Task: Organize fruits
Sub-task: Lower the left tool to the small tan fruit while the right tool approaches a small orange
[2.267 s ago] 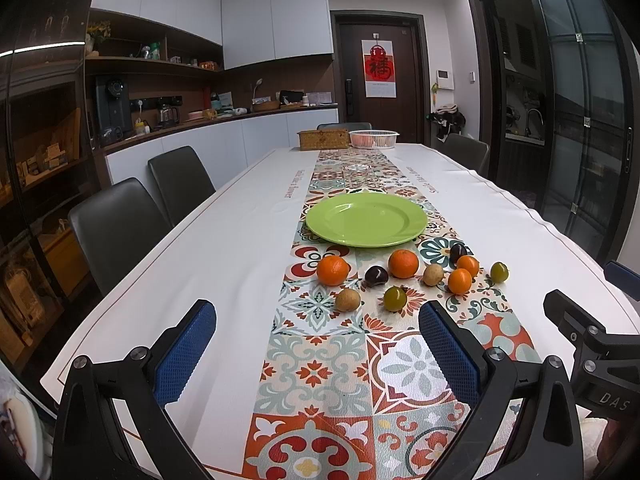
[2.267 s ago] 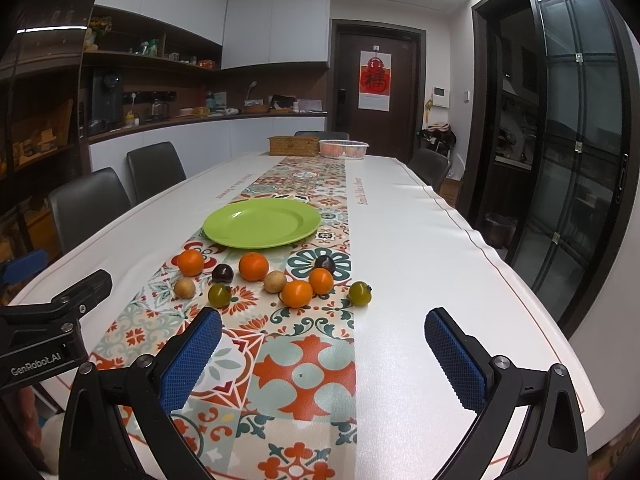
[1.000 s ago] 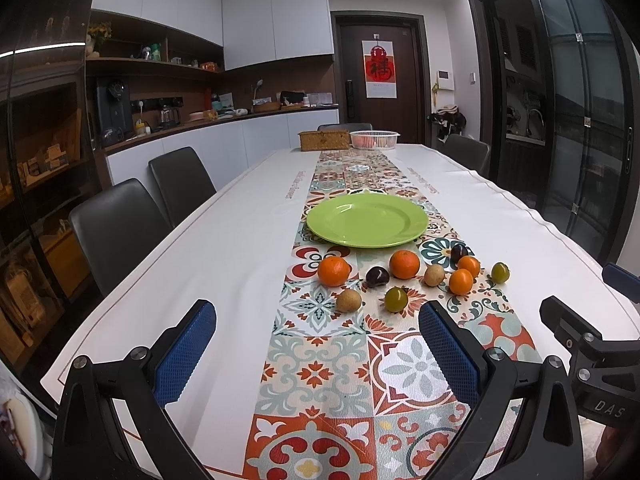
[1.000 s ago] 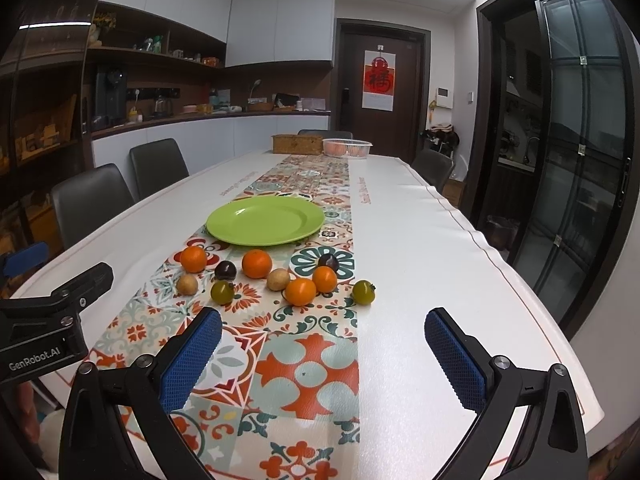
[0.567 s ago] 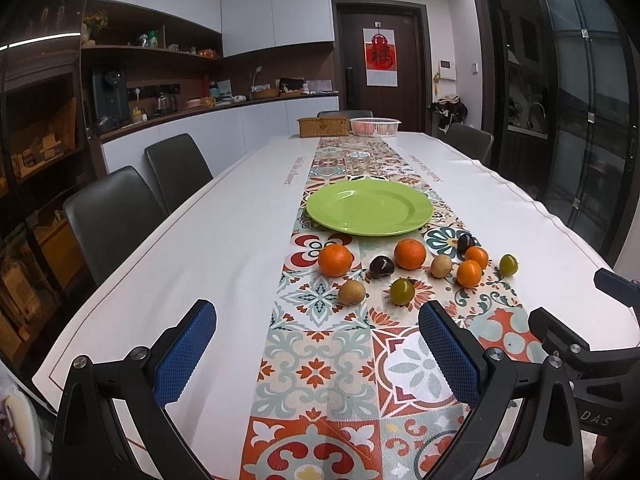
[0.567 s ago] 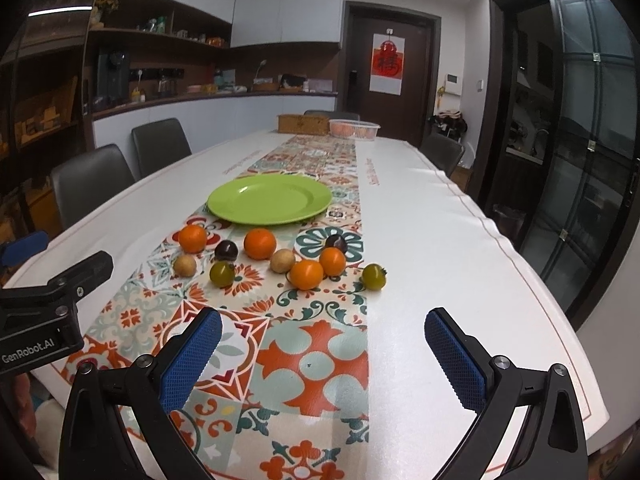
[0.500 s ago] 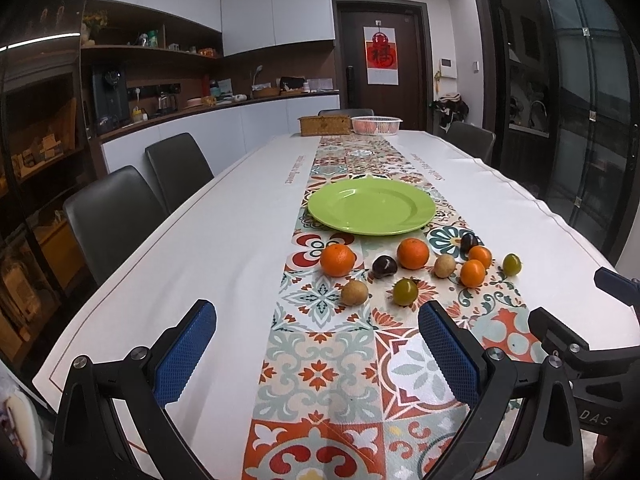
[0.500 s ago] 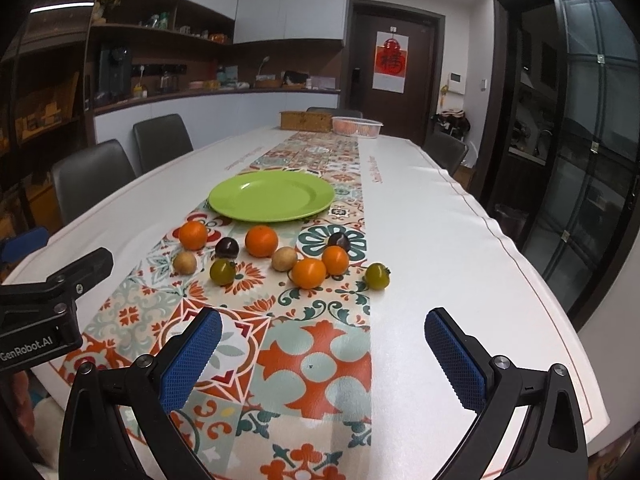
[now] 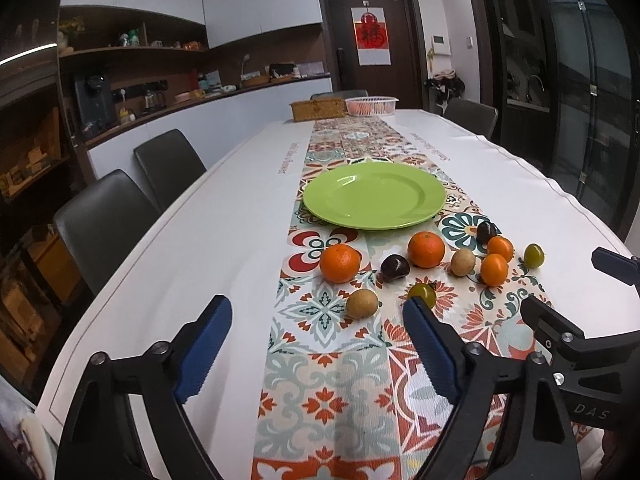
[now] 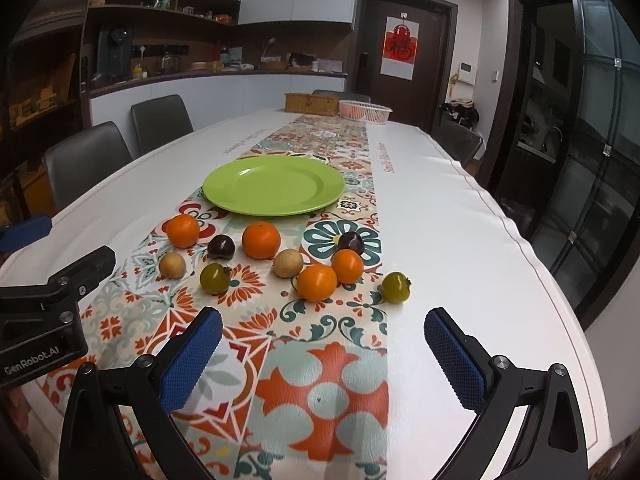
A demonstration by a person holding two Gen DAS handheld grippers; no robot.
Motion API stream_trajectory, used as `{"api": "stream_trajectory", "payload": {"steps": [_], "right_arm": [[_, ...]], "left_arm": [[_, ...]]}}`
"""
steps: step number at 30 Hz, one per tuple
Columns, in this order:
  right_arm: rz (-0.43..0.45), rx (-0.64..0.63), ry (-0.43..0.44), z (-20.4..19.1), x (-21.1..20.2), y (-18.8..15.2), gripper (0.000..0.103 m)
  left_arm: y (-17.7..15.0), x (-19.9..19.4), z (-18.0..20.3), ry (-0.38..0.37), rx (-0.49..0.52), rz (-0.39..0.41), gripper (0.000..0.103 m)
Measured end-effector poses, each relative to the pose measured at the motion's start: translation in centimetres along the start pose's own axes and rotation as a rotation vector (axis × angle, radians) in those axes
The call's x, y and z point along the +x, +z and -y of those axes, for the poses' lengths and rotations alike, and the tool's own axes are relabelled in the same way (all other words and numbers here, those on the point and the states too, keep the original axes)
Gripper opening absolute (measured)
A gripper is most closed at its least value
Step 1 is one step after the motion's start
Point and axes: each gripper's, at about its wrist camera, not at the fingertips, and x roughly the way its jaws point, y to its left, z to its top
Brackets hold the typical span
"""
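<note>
Both tools are held above the near edge of the table, jaws spread wide, nothing between the pads. Left gripper (image 9: pixel 318 340): black plastic frame, ribbed blue rubber pads (image 9: pixel 204 348). Right gripper (image 10: pixel 320 350): same build, blue pads (image 10: pixel 452 360) with a fine dimpled texture.

A long table under a smooth white tablecloth (image 10: pixel 448 216) is seen, with a tile-patterned runner (image 10: pixel 320 380) in orange, teal and cream laid down its middle; the runner surface looks faintly embossed.

A round, glossy lime-green plate (image 10: pixel 274 188) sits on the runner, toward the far end from the fruit, nothing on it.

The fruit is spread in a loose band across the runner between the plate and the near edge, none on the plate:
- two dimpled-skin oranges (image 10: pixel 183 231) (image 10: pixel 261 240), nearest the plate
- two smaller smooth orange fruits (image 10: pixel 317 282) (image 10: pixel 347 266), touching or nearly so
- two dark purple glossy round fruits (image 10: pixel 221 247) (image 10: pixel 351 243)
- two matte tan round fruits (image 10: pixel 172 265) (image 10: pixel 287 263)
- two smooth olive-green tomato-like fruits (image 10: pixel 215 278) (image 10: pixel 395 287); the second lies at the runner's right edge, just onto the white cloth

At the far end of the table a rectangular woven basket (image 10: pixel 311 105) and a white perforated plastic basket (image 10: pixel 365 111) stand side by side. Dark padded chairs (image 10: pixel 86 160) are lined along the left edge.
</note>
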Motion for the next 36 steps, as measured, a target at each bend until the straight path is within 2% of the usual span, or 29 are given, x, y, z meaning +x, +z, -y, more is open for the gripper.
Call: {"api": "stream_trajectory", "payload": {"steps": [11, 21, 32, 36], "right_arm": [[-0.057, 0.024, 0.021, -0.4, 3.3, 1.3, 0.094], [-0.160, 0.048, 0.057, -0.6, 7.2, 1.5, 0.073], [-0.219, 0.075, 0.068, -0.4, 9.5, 1.6, 0.059], [-0.237, 0.071, 0.072, -0.4, 10.1, 1.6, 0.053]], "left_arm": [[0.7, 4.0, -0.1, -0.080, -0.010, -0.107, 0.066], [0.8, 7.1, 0.5, -0.143, 0.008, -0.194, 0.055], [0.8, 8.6, 1.3, -0.194, 0.040, -0.252, 0.037], [0.8, 8.9, 1.5, -0.200, 0.046, -0.260, 0.033]]}}
